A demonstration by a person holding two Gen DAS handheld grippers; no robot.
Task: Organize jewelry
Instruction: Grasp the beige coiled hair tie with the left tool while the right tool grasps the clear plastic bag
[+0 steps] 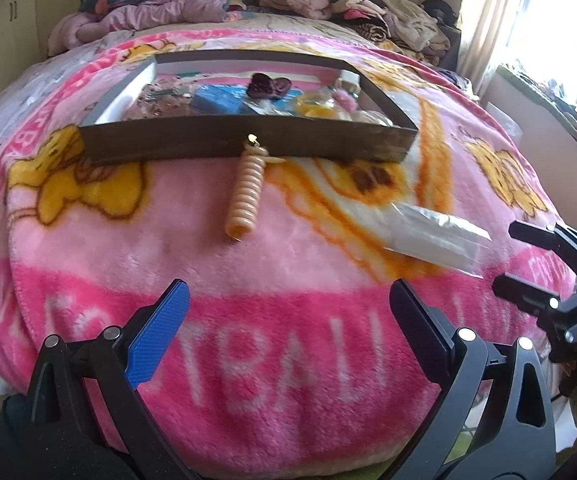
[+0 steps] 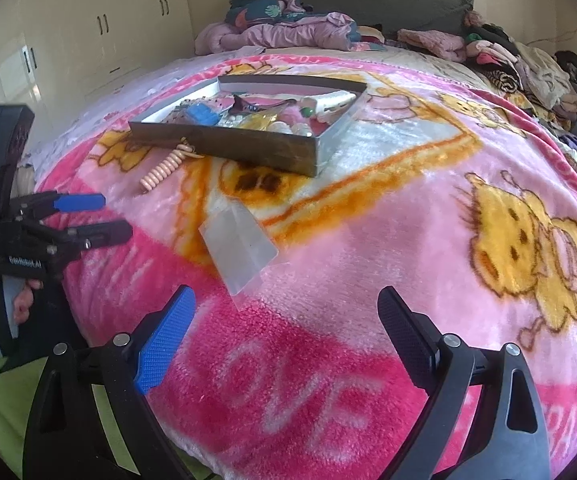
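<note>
Two tools, left (image 1: 288, 320) and right (image 2: 288, 332), wide open, empty, coiled bracelet (image 1: 245, 196) well ahead beside box (image 1: 248, 146).

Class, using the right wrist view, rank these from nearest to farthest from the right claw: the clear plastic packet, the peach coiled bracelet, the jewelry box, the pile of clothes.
From the right claw:
1. Clear plastic packet, just ahead, slightly left.
2. Peach coiled bracelet, farther left.
3. Jewelry box, behind the bracelet, centre.
4. Pile of clothes, at the bed's far end.

We're in a bedroom: a bed (image 2: 368, 216) under a pink cartoon blanket (image 1: 248, 320), heaps of clothes (image 2: 520, 64) by the dark headboard (image 2: 368, 4), cream wardrobe doors (image 2: 88, 32) at left, bright daylight through a curtained window (image 1: 548, 20) at right.
</note>
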